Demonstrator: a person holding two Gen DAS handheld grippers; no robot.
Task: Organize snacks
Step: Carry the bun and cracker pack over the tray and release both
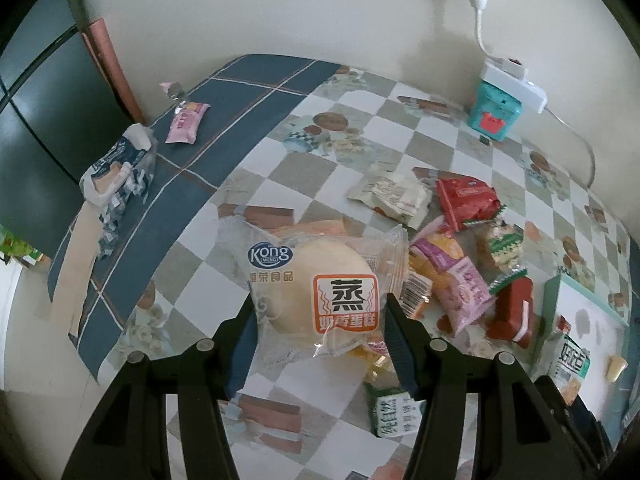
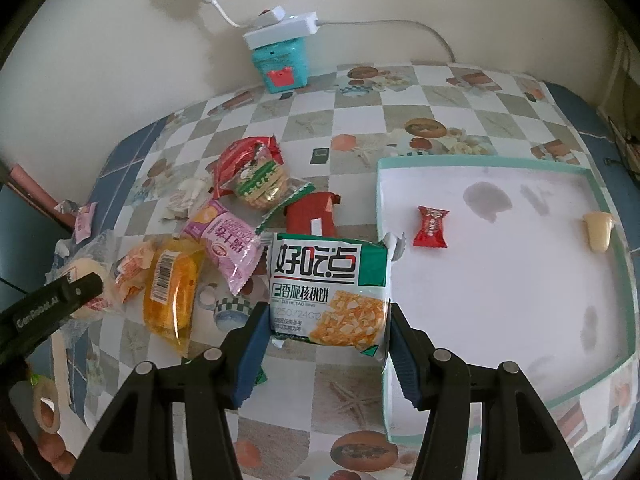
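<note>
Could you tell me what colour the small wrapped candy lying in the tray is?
Red, with small white lettering; the candy shows best in the right wrist view.

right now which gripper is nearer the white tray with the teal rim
Right. The right gripper, shut on the green-and-white biscuit pack, sits at the white tray's near-left edge. The left gripper, holding the steamed cake, is beyond the snack pile.

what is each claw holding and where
Left claw: steamed cake packet, by its near end. Right claw: walnut biscuit packet, by its lower side edges.
</note>
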